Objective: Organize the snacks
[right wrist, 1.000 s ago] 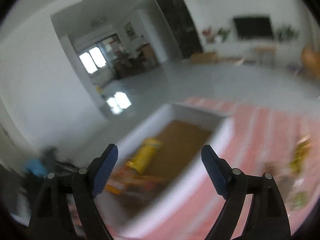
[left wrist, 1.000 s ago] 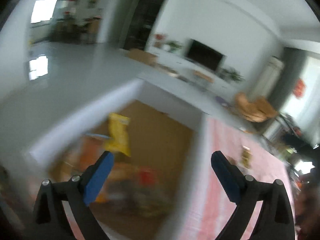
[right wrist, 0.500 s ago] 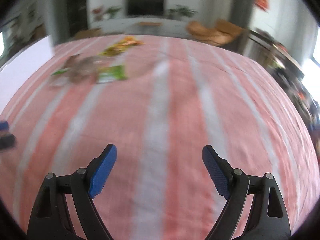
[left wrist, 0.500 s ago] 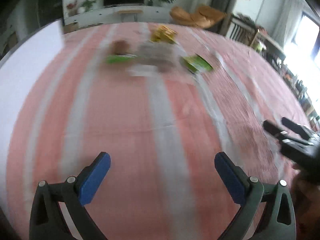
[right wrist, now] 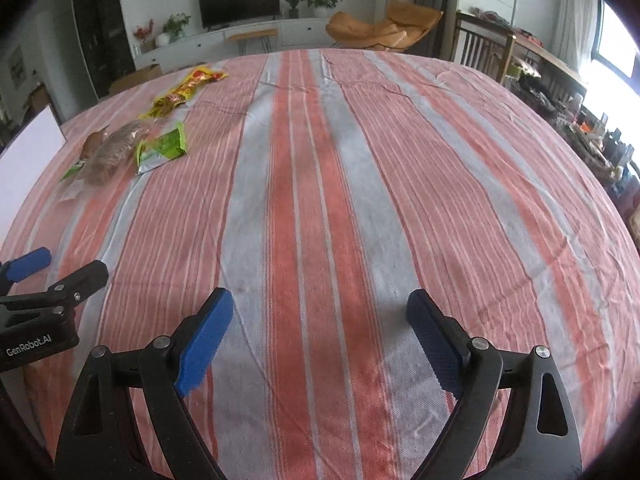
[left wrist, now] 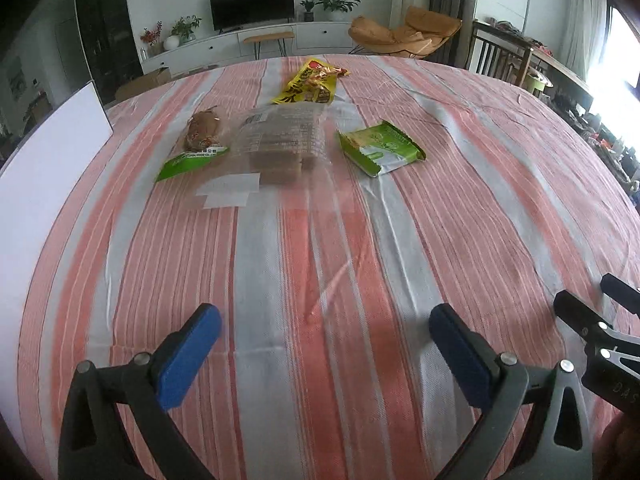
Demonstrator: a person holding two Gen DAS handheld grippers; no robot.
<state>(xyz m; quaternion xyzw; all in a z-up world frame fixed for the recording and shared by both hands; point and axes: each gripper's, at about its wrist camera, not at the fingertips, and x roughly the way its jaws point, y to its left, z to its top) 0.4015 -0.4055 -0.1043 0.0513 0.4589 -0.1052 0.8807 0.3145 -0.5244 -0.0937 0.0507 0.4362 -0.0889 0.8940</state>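
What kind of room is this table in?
Most likely a home living and dining room: a television on a white cabinet, an orange lounge chair, potted plants, and a striped tablecloth with snack packets.

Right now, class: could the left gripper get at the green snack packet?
Probably yes. The left gripper is open, and only bare striped cloth lies between it and the green snack packet.

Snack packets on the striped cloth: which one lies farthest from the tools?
The yellow packet, at the cloth's far edge, beyond the clear bread bag.
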